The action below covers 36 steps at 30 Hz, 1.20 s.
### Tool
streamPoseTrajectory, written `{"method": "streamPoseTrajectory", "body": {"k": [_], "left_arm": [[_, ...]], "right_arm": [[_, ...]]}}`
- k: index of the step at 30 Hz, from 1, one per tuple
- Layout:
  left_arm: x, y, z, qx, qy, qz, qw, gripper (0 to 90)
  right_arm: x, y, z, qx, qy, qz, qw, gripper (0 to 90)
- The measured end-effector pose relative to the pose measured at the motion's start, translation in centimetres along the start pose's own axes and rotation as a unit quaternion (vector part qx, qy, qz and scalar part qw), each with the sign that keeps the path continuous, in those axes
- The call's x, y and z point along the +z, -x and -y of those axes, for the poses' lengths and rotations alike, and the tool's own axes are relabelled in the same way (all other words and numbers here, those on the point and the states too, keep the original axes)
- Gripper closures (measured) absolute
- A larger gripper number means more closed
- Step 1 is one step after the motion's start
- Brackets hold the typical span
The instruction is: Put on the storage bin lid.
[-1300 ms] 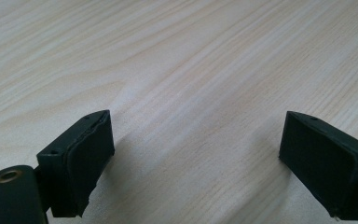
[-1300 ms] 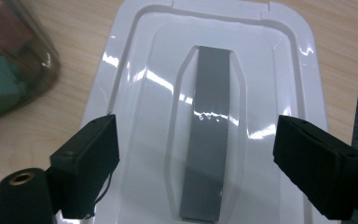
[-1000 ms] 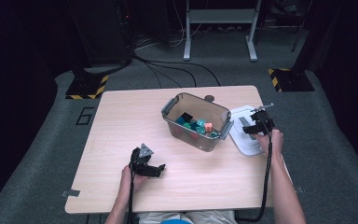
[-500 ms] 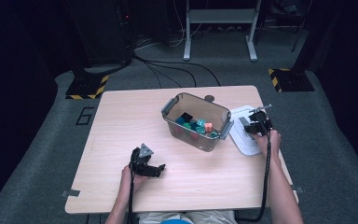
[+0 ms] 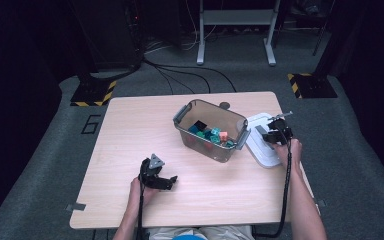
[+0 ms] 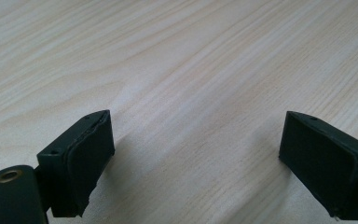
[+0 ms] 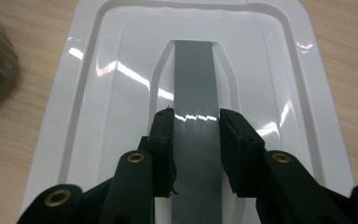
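- The right gripper (image 7: 196, 122) is pinching the grey handle strip (image 7: 193, 84) of the white lid (image 5: 260, 145), its jaws having just been closing onto it.
- The lid is lying flat just right of the clear bin (image 5: 211, 131) of coloured blocks (image 5: 211, 135).
- The left gripper (image 5: 161, 181) is resting with jaws spread on the wooden table (image 5: 130, 130), well left of the bin.

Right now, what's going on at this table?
A person works with a gripper in each hand. The right gripper has just closed on the grey handle of a white lid lying beside a clear bin of coloured blocks. The left gripper rests open on the table.
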State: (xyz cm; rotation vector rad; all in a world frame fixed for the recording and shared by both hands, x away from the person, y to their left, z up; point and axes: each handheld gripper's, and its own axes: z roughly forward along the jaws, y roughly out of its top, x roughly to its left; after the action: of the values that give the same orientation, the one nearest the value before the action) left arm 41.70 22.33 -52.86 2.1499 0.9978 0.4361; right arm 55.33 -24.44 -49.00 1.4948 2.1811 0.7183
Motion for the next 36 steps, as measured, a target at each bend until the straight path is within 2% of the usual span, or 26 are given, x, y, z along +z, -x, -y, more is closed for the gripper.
{"method": "streamPoseTrajectory", "body": {"k": [19, 29, 36], "left_arm": [[0.0, 0.0, 0.0, 0.000, 0.000, 0.000, 1.0000, 9.8], [0.0, 0.0, 0.0, -0.001, 0.000, 0.000, 1.0000, 9.8], [0.0, 0.0, 0.0, -0.002, 0.000, 0.000, 1.0000, 9.8]], "right_arm": [[-2.8, 0.4, -0.8, -0.019, 0.018, -0.002, 0.9997, 66.7], [-4.8, 1.0, -1.5, -0.029, 0.029, 0.008, 0.9991, 66.7], [-5.7, 1.7, -1.8, -0.022, 0.031, 0.014, 0.9992, 66.7]]}}
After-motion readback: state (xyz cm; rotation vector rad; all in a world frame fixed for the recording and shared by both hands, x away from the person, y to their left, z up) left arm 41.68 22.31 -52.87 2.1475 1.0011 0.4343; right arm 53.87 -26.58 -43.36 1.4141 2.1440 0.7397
